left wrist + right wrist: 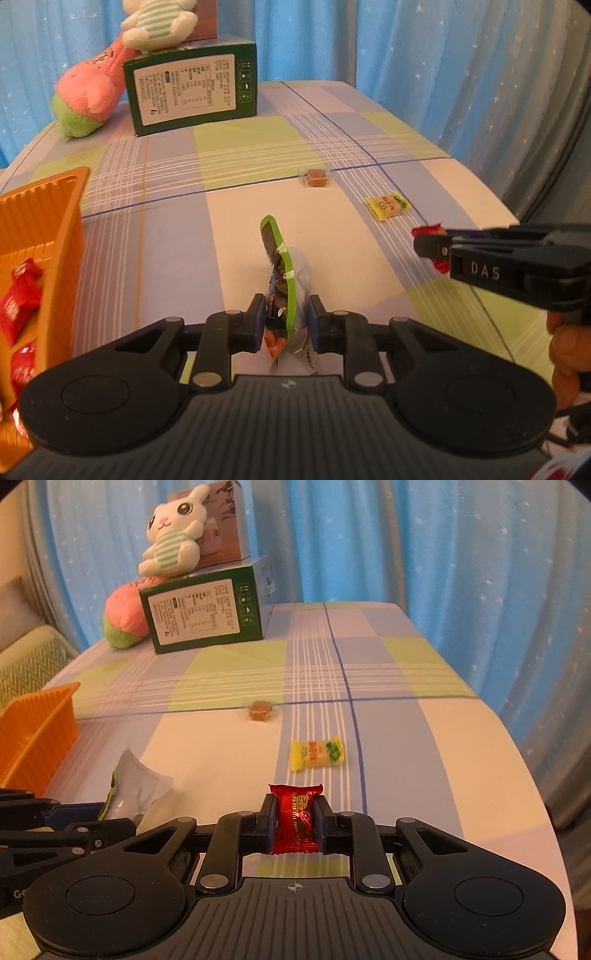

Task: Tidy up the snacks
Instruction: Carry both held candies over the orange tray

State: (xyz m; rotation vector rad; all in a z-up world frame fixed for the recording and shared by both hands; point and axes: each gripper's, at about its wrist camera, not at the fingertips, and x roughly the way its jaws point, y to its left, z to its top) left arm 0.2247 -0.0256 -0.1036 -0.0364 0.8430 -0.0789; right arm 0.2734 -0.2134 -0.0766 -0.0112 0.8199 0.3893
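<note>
My left gripper [286, 325] is shut on a green-edged snack packet [280, 280], held edge-on above the tablecloth; its silvery back [136, 794] shows in the right wrist view. My right gripper [295, 819] is shut on a red wrapped candy [295, 819], lifted just off the table; in the left wrist view that candy [426, 231] peeks from the right gripper's tips. On the cloth lie a yellow candy [317, 755] [388, 206] and a brown candy in clear wrap [260, 710] [316, 176]. An orange basket [44, 236] at the left holds red candies [16, 302].
At the table's far left stand a green box [203, 614] [192, 92], a pink-and-green plush [88, 96] and a white rabbit plush [173, 535]. Blue curtains [406, 535] hang behind. The table's right edge [524, 775] curves close by. A person's hand [565, 354] holds the right gripper.
</note>
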